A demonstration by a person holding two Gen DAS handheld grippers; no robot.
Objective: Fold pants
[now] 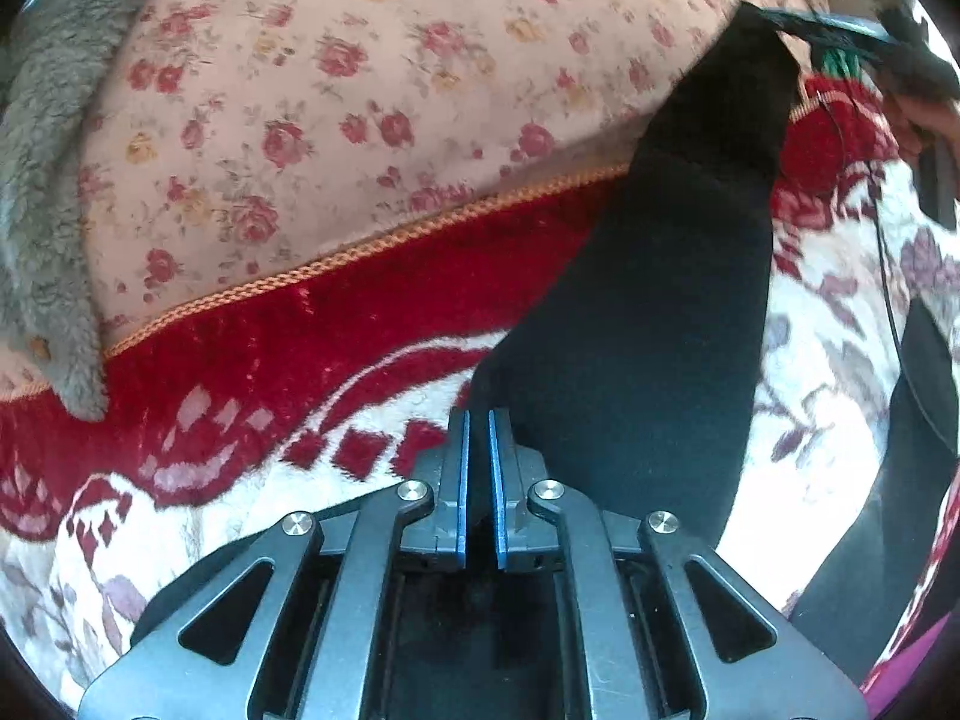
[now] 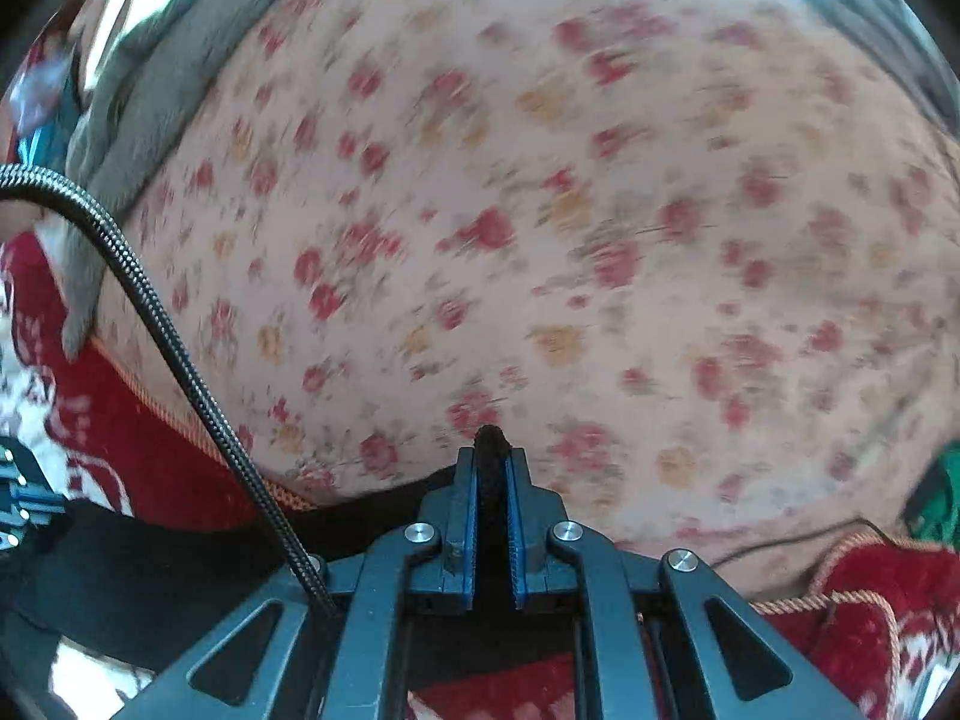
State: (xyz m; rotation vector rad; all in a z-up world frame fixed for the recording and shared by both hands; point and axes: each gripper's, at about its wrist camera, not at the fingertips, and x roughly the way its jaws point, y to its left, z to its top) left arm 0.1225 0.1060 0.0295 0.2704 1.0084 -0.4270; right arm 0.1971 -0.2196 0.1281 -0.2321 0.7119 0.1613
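Here we note the left gripper [image 1: 478, 432] clamped on one end of the black pants [image 1: 648, 324], its blue pads nearly together with dark cloth pinched between them. The garment stretches taut above the red-and-white patterned blanket [image 1: 252, 372] to the right gripper [image 2: 492, 450], likewise clenched on a bunched edge of fabric (right view blurred). Behind lie a floral sheet [image 1: 360, 90] and a grey fleece [image 1: 42, 180].

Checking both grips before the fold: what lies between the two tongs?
In the left wrist view, the black fabric pants stretch taut from the left tongs up to the right tongs, above the red-and-white patterned blanket.
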